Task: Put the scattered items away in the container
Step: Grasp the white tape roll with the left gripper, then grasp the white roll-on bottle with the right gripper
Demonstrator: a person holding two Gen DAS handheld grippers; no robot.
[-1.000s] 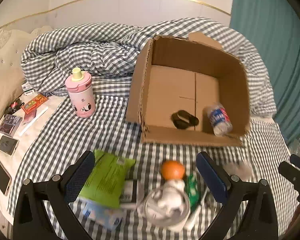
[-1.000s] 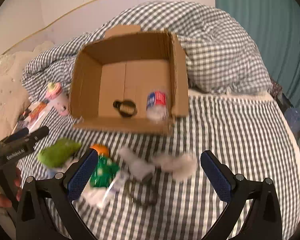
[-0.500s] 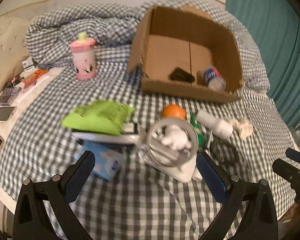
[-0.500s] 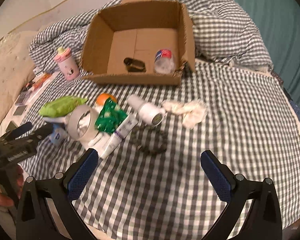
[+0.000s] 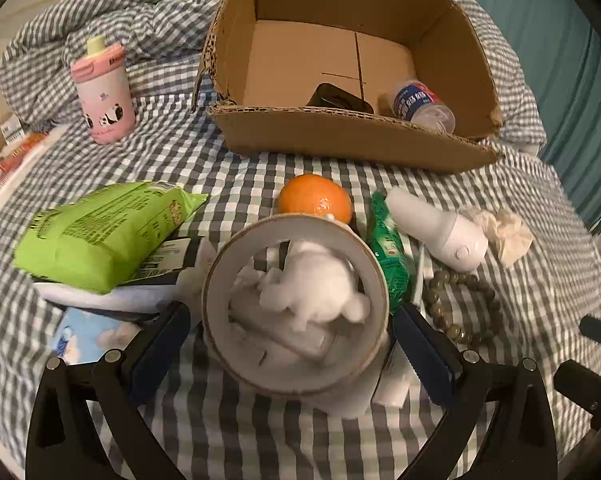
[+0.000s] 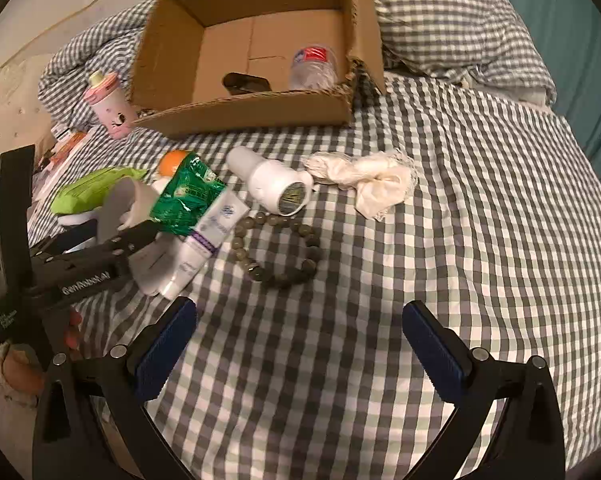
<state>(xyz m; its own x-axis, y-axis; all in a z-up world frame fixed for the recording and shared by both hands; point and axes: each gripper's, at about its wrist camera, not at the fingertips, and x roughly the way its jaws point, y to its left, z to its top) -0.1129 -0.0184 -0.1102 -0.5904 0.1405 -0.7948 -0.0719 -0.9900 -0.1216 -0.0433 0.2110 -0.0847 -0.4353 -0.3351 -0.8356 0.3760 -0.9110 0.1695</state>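
Note:
An open cardboard box (image 5: 340,136) (image 6: 260,108) lies on the checked bed and holds a black object (image 5: 338,98) and a plastic bottle (image 5: 420,106). My left gripper (image 5: 290,344) is open, its jaws on either side of a white tape roll (image 5: 296,304) with white stuffing inside. Around the roll lie a green snack bag (image 5: 100,232), an orange (image 5: 314,200), a green packet (image 5: 388,248), a white bottle (image 5: 440,228) and a bead bracelet (image 5: 456,304). My right gripper (image 6: 298,344) is open and empty, just in front of the bracelet (image 6: 276,248).
A pink cup (image 5: 102,92) stands left of the box. A crumpled cloth (image 6: 364,180) lies right of the white bottle (image 6: 274,180). A white tube (image 6: 204,240) lies beside the green packet (image 6: 186,200). A rumpled duvet (image 5: 140,20) is behind; small items (image 5: 16,152) are at the bed's left edge.
Both grippers have moved down and forward toward the scattered items. The left gripper's jaws now flank the tape roll; the right gripper has come close to the bracelet. Both stay open.

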